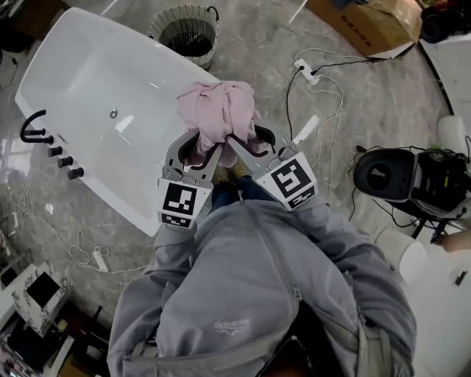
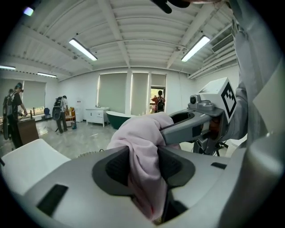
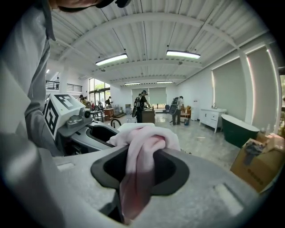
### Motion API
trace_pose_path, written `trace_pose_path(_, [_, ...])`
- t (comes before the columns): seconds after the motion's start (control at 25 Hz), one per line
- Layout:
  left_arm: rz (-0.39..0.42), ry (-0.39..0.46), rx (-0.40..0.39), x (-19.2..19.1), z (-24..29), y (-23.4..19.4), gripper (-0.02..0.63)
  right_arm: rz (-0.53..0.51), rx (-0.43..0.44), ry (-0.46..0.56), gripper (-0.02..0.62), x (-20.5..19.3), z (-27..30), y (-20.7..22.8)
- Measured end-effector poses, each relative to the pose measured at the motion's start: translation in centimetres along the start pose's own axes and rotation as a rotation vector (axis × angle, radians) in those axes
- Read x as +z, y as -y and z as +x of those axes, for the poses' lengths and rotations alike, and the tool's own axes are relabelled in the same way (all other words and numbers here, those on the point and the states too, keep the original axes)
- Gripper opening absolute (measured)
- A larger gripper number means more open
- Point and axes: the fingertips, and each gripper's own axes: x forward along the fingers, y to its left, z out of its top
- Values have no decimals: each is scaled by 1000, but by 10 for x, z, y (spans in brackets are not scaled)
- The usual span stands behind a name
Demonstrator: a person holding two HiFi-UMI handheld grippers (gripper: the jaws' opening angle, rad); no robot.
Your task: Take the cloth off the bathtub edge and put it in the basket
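A pink cloth (image 1: pixel 218 112) hangs bunched in the air over the near rim of the white bathtub (image 1: pixel 88 96). Both grippers grip it from below. My left gripper (image 1: pixel 204 151) is shut on a fold of the cloth (image 2: pixel 144 164), which fills the gap between its dark pads. My right gripper (image 1: pixel 235 146) is shut on another fold of the cloth (image 3: pixel 140 171). The two grippers stand close together, jaws converging under the bundle. The woven basket (image 1: pixel 187 32) with a dark liner stands on the floor beyond the tub's far end, apart from the cloth.
Black taps (image 1: pixel 45 140) sit on the tub's left rim. White cables and a power strip (image 1: pixel 303 70) lie on the marble floor to the right. A cardboard box (image 1: pixel 368 22) stands at the back right, a black device (image 1: pixel 390 177) to the right.
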Motion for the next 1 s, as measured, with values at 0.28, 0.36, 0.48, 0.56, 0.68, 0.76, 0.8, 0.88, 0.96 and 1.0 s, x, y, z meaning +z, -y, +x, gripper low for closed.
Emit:
trace_pose_path(0.28, [90,70,-66,65,36,22,164,-27,-133,84,129,35,-44,51])
trace_pose_path(0.36, [102,79,-70,77,50,26,164,-23,-149,106,129,40,-52,68])
trace_pose_path(0.48, [111,83,-59,94,78,28,164,-19,-146,134,129,43,-57,101])
trace_pose_path(0.56, [118,88,-36,106,101,30,164,-37,-129,150,129,43,-61,128])
trace_pose_path(0.68, [109,102,22,121,135,31,164,-54,-73,164,129,44,-65,167])
trace_pose_path(0.76, [90,108,69,131,154,28,164,-69,-25,173,129,50,-63,188])
trace_pose_path(0.8, [81,110,90,137,162,26,164,-80,0,178,129,53,-63,198])
trace_pose_path(0.88, [67,109,132,147,178,22,164,-102,47,181,129,59,-60,218])
trace_pose_path(0.96, [57,109,178,158,193,19,164,-117,89,181,129,64,-59,237])
trace_pose_path(1.0, [51,112,201,163,200,18,164,-124,111,182,129,67,-59,246])
